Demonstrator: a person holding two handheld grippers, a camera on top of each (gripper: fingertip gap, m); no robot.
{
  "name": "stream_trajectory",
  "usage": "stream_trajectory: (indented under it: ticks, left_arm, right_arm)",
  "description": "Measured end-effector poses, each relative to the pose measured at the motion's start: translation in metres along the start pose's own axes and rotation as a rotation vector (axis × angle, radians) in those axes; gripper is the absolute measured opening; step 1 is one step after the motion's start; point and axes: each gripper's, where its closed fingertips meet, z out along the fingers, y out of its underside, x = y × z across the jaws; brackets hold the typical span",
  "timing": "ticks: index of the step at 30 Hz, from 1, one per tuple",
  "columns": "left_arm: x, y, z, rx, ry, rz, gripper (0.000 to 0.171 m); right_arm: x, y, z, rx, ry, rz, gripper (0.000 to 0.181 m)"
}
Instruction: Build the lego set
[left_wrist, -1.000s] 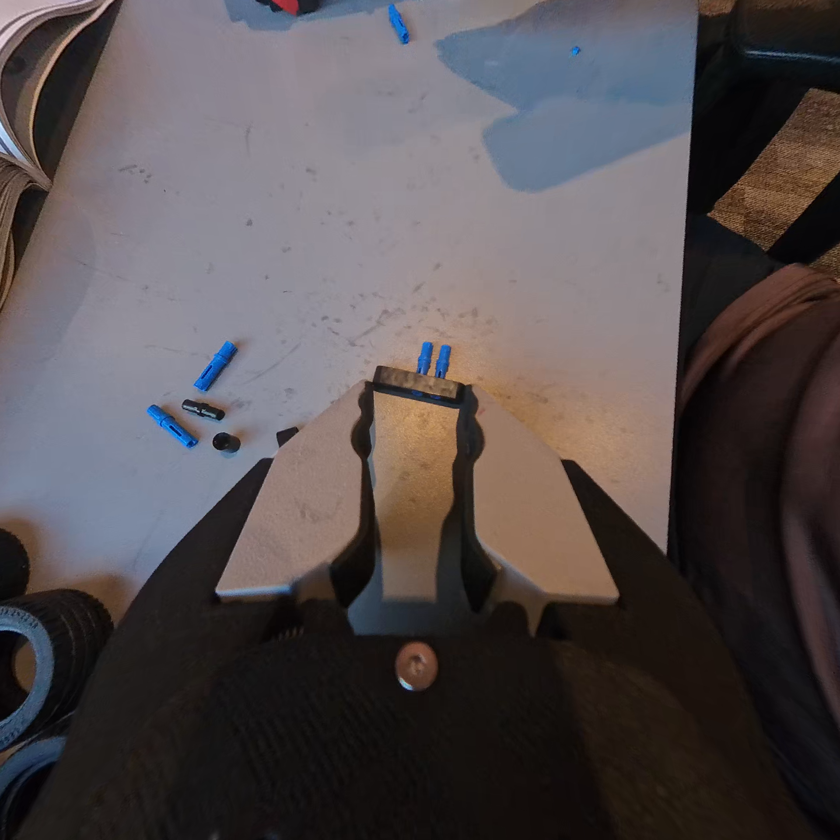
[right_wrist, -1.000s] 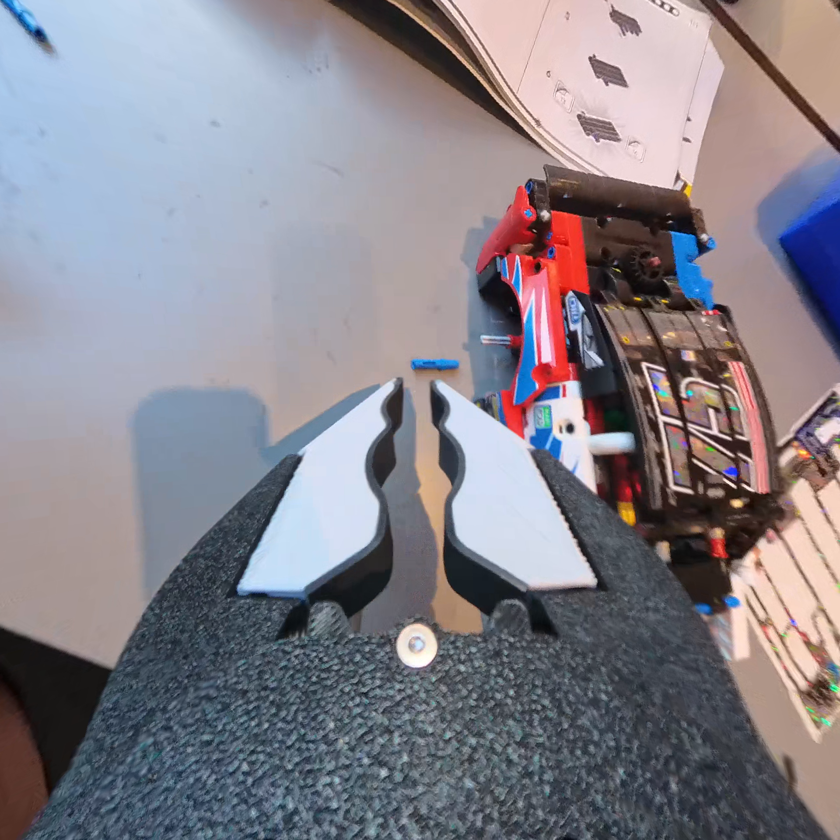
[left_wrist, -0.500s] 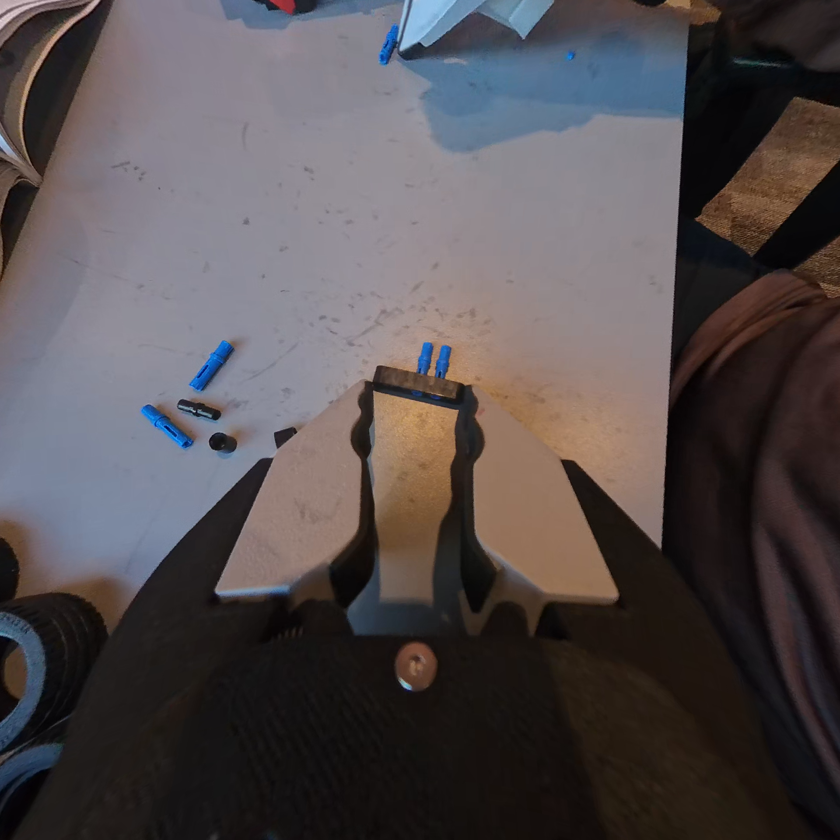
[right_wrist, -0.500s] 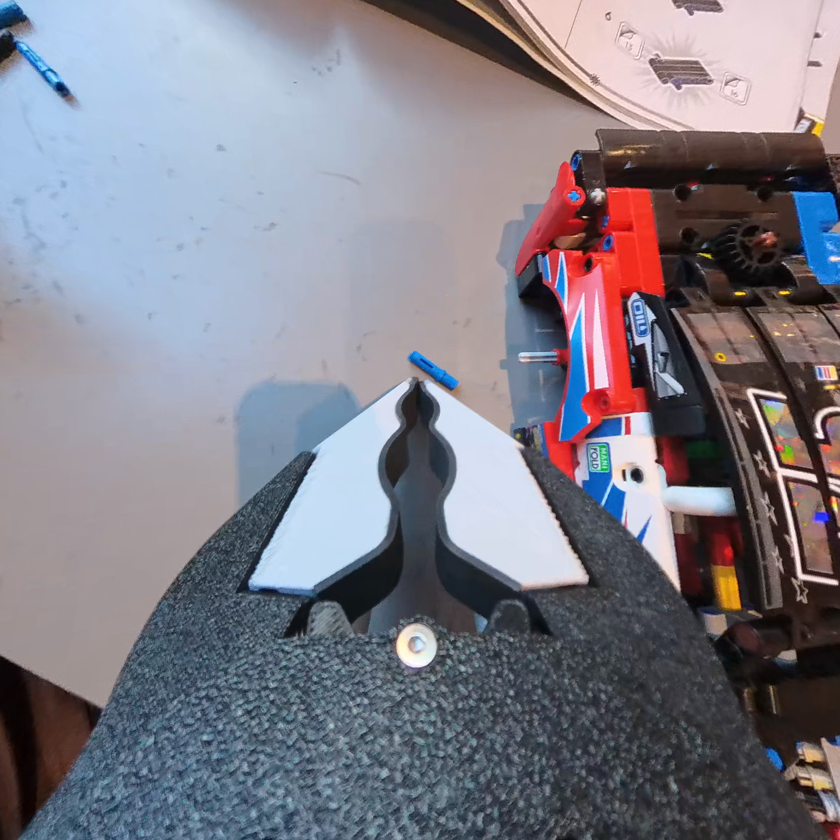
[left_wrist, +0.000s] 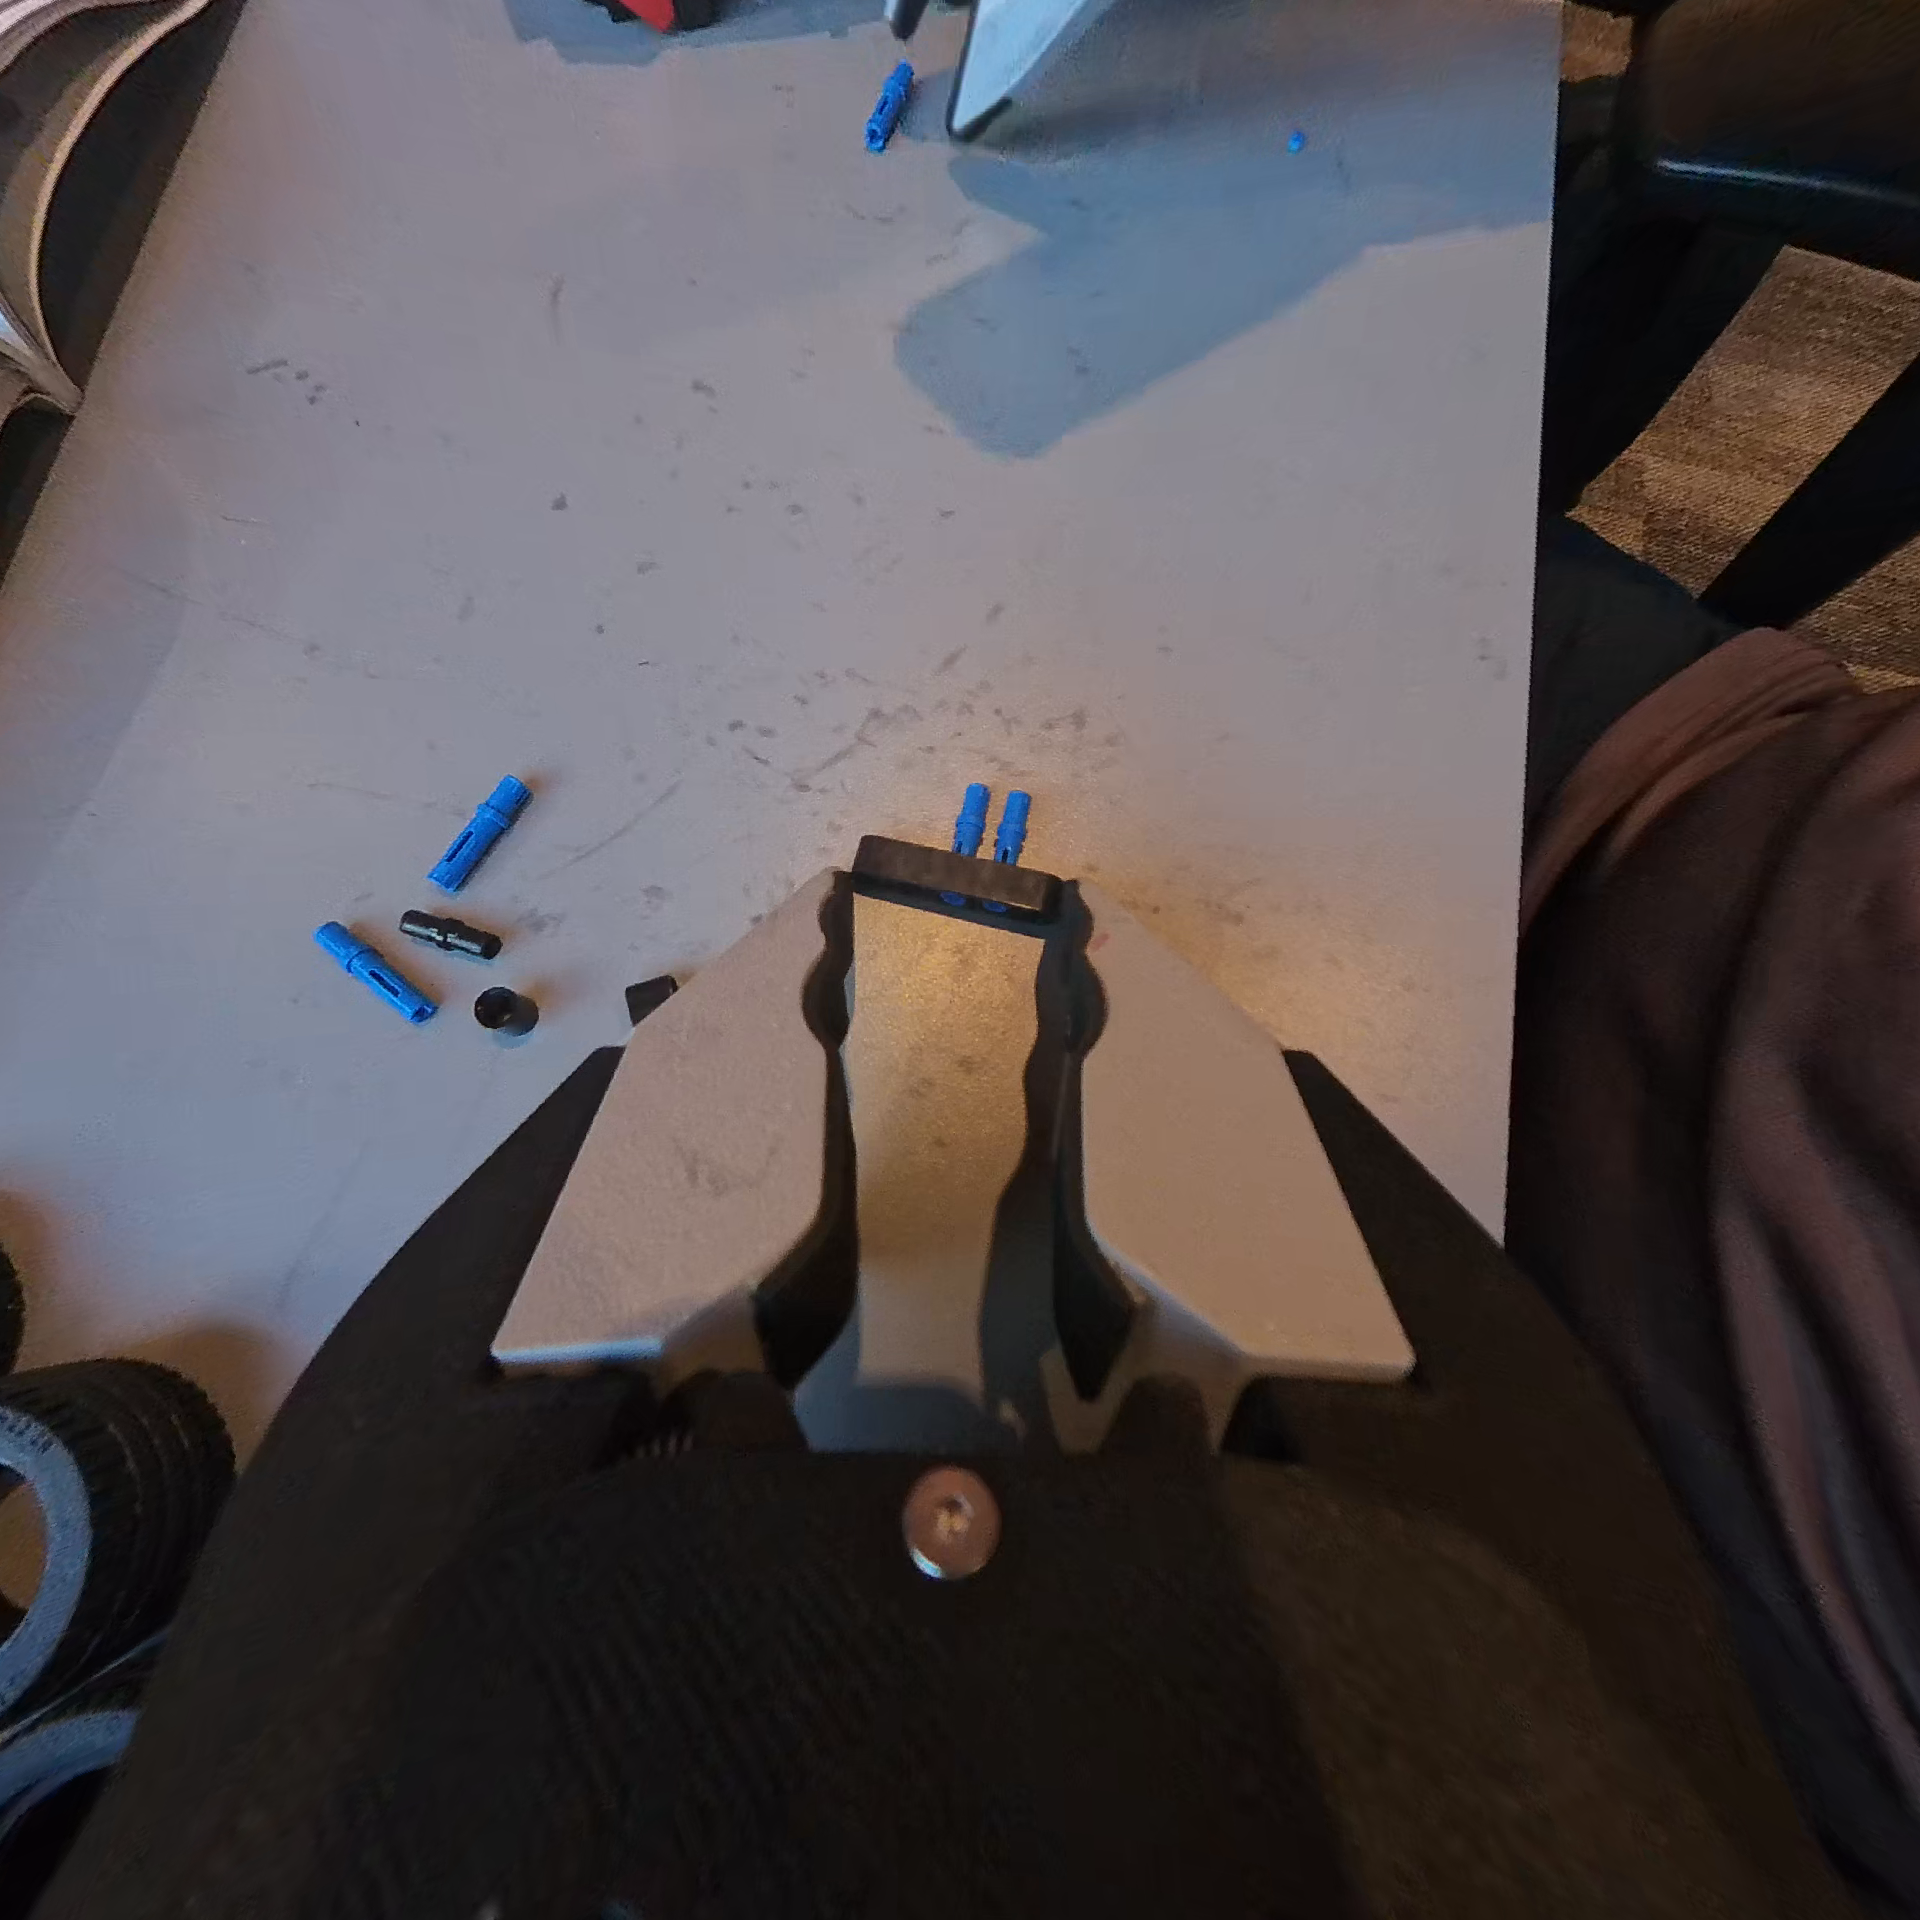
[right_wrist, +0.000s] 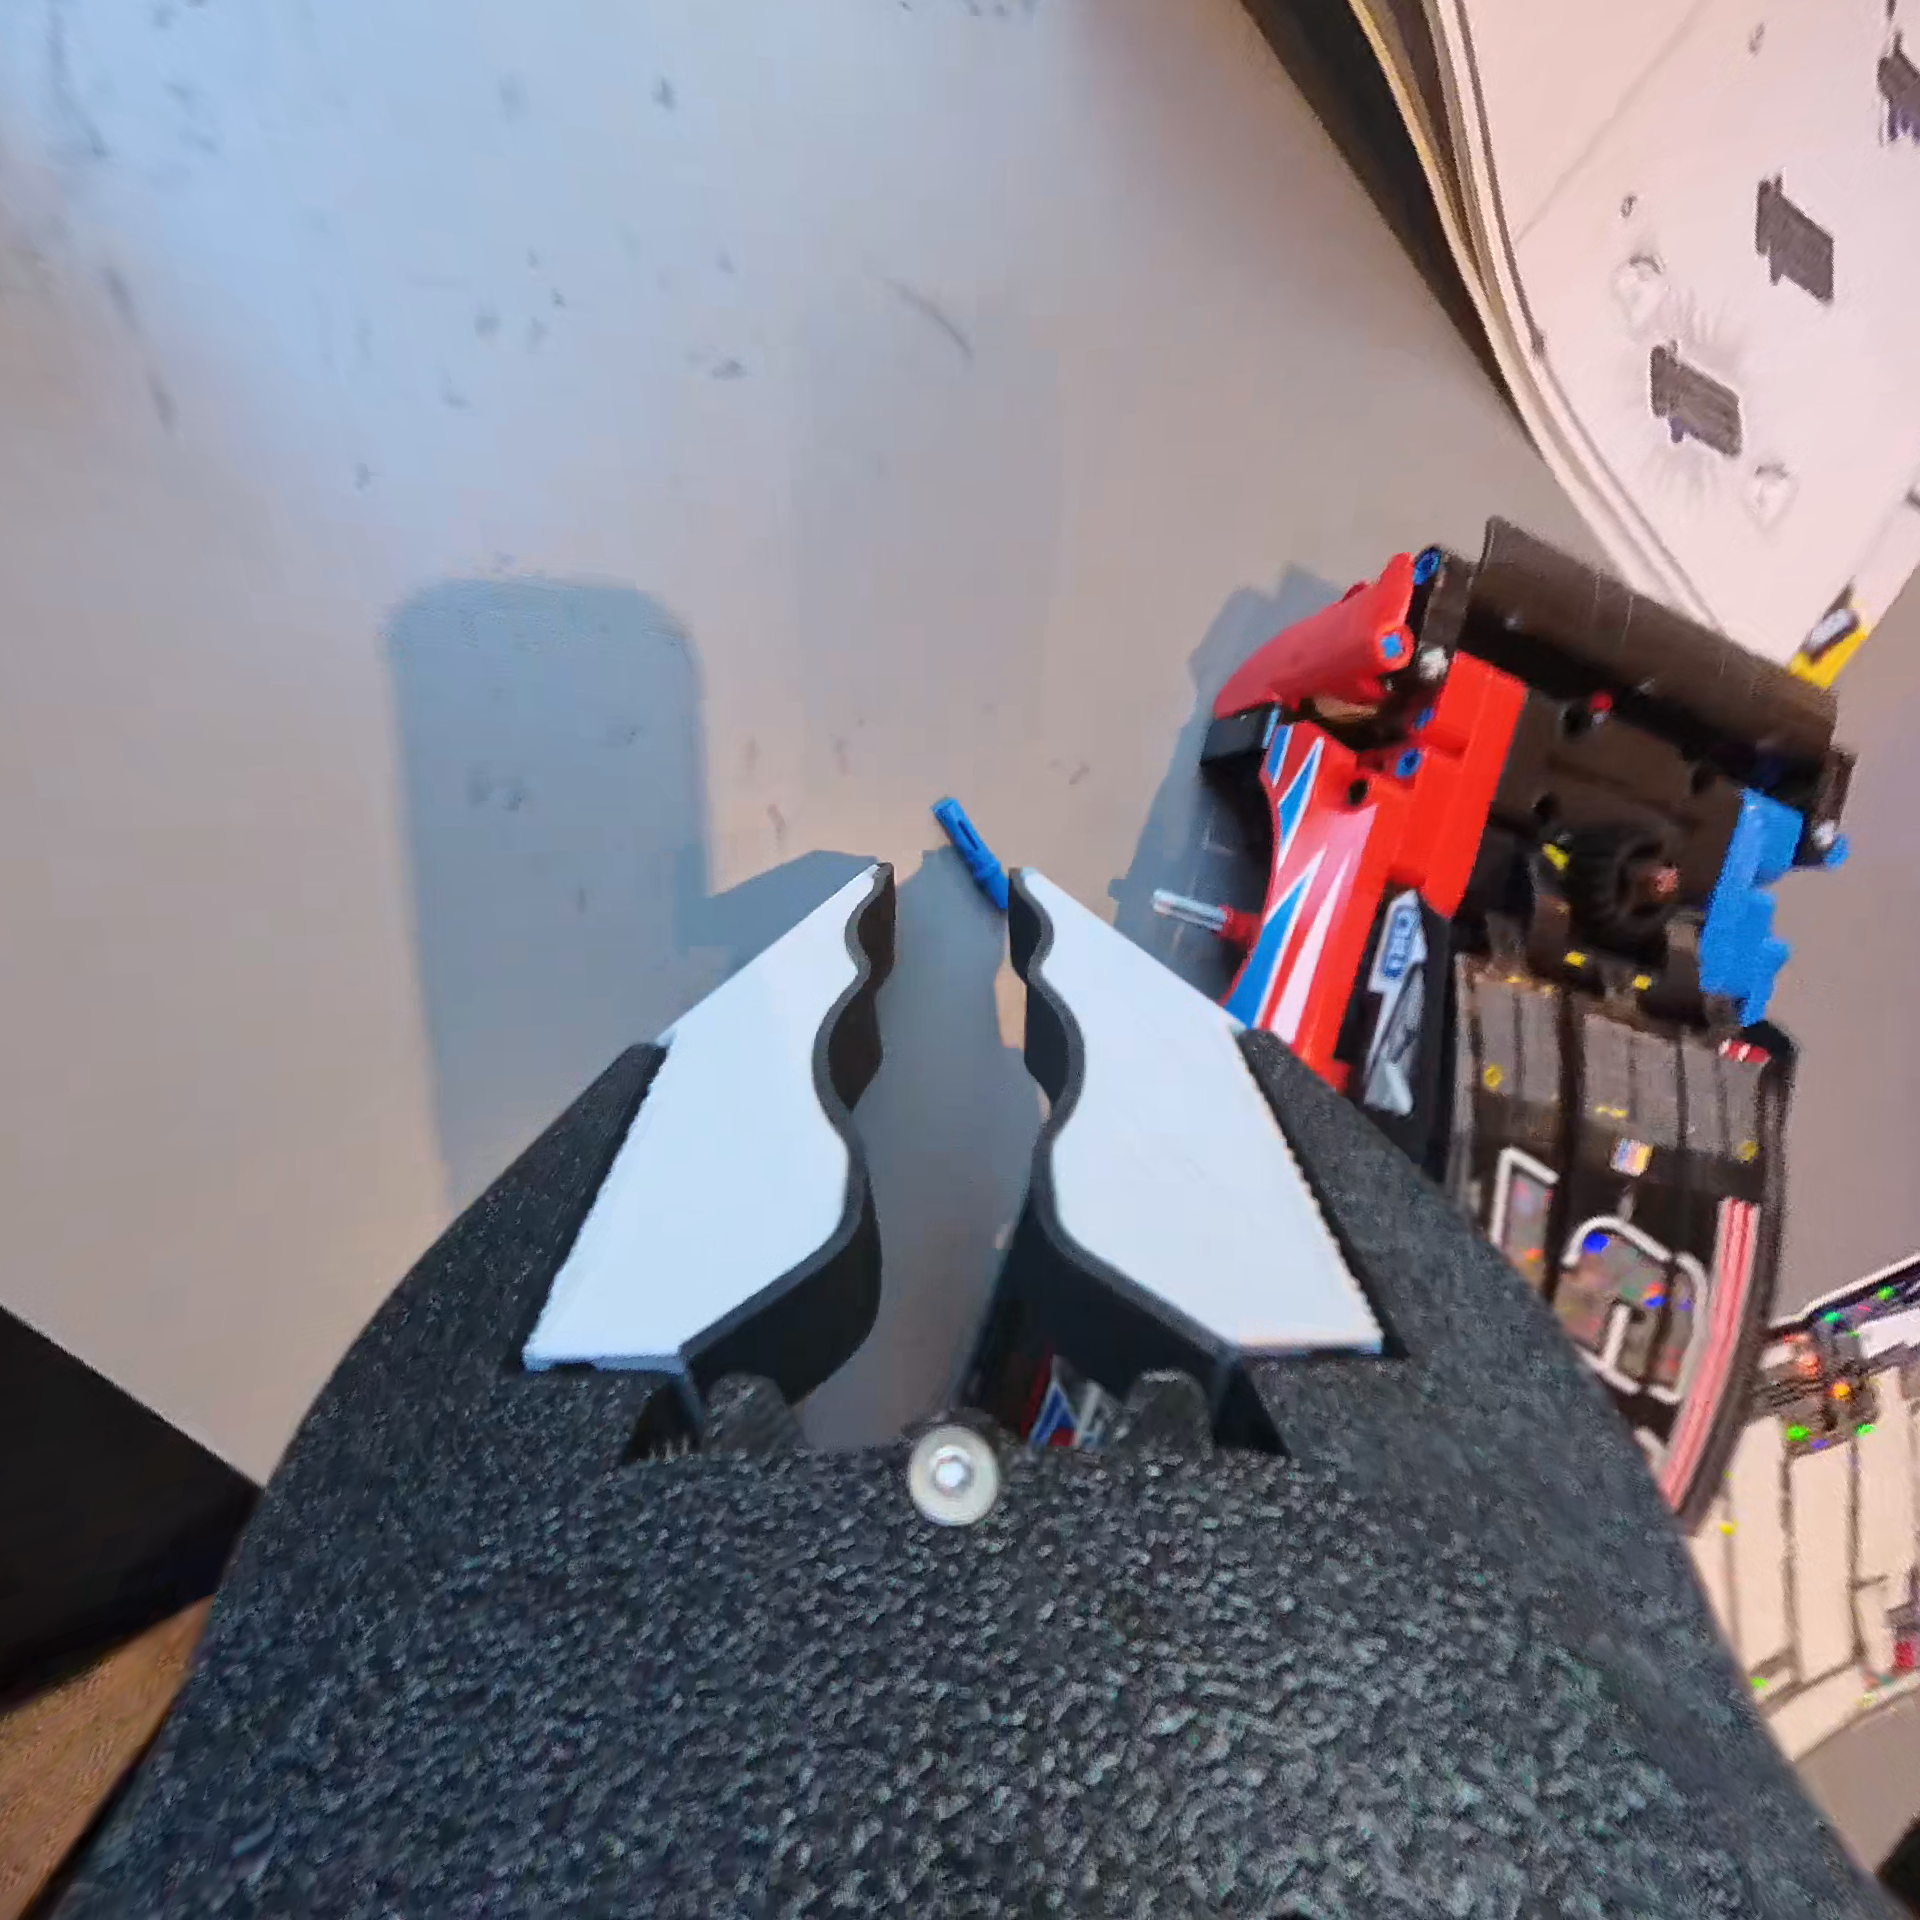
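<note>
My left gripper (left_wrist: 951, 906) is shut on a short black beam (left_wrist: 956, 885) that spans the gap between its fingertips; two blue pins (left_wrist: 992, 821) stick out of the beam's far side. It hovers low over the grey table (left_wrist: 727, 468). My right gripper (right_wrist: 951, 878) is open and holds nothing. A loose blue pin (right_wrist: 971, 852) lies on the table just ahead of its fingertips, close to the right fingertip (right_wrist: 1039, 904). The red, black and blue car model (right_wrist: 1507, 935) lies to the right of it. The right gripper also shows at the top of the left wrist view (left_wrist: 997, 62), beside that pin (left_wrist: 888, 106).
Two blue pins (left_wrist: 480, 833) (left_wrist: 374, 971), a black pin (left_wrist: 449, 932) and a black bush (left_wrist: 506, 1008) lie left of my left gripper. Black tyres (left_wrist: 94, 1455) sit at the lower left. An instruction booklet (right_wrist: 1714, 260) lies beyond the car. A person's clothing (left_wrist: 1714, 1143) borders the table's right edge. The tips of one gripper are about 20 cm away from the tips of the other.
My right gripper's fingers came together on air just short of the loose blue pin, then opened again; the pin has turned on the table. My left gripper and its beam have not moved.
</note>
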Motion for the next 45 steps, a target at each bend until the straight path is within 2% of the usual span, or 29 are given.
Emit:
stream_trajectory:
  ticks: [3,9,12,15,18,20,22,24,28,31,33,37,42,45]
  left_arm:
    - [0.000,0.000,0.000,0.000,0.000,0.000,0.037]
    - [0.000,0.000,0.000,0.002,0.010,-0.009,0.037]
    - [0.000,0.000,-0.001,0.003,0.015,-0.013,0.037]
    - [0.001,0.000,-0.001,0.004,0.019,-0.018,0.037]
    - [0.001,-0.001,-0.001,0.005,0.024,-0.023,0.037]
    - [0.001,-0.001,-0.001,0.006,0.026,-0.025,0.037]
    - [0.001,-0.001,-0.001,0.006,0.026,-0.025,0.037]
    - [0.001,-0.001,-0.001,0.006,0.027,-0.026,0.037]
    - [0.000,-0.001,-0.001,0.006,0.028,-0.028,0.037]
    - [0.002,0.000,-0.001,0.005,0.029,-0.018,0.037]
    - [0.003,0.000,-0.001,0.004,0.038,-0.008,0.037]
    - [0.006,0.000,-0.001,0.003,0.053,-0.003,0.037]
    - [0.006,-0.001,-0.001,0.005,0.062,-0.013,0.037]
    - [0.006,-0.001,-0.001,0.005,0.058,-0.008,0.037]
  right_arm:
    - [0.003,-0.006,-0.001,-0.008,-0.069,-0.044,0.024]
    - [-0.001,0.008,0.005,-0.105,-0.270,-0.026,0.026]
    - [-0.024,0.004,-0.004,-0.080,-0.398,-0.036,0.009]
    - [-0.053,-0.010,-0.016,-0.008,-0.485,-0.064,0.013]
    - [-0.046,-0.017,-0.022,0.035,-0.439,-0.045,0.013]
    - [-0.023,-0.014,-0.020,0.019,-0.332,-0.019,0.014]
    - [-0.004,-0.009,-0.014,-0.010,-0.223,-0.051,0.020]
    - [0.003,-0.009,-0.009,-0.025,-0.178,-0.138,0.022]
    - [0.001,-0.009,0.004,-0.062,-0.205,-0.345,0.027]
    - [-0.010,-0.006,0.009,-0.080,-0.312,-0.413,0.021]
    - [-0.017,-0.004,0.008,-0.114,-0.386,-0.405,0.006]
    - [-0.020,-0.005,0.008,-0.143,-0.375,-0.377,0.004]
    - [-0.043,-0.023,0.000,-0.063,-0.359,-0.353,0.004]
    - [-0.075,-0.045,-0.014,0.038,-0.441,-0.321,0.004]
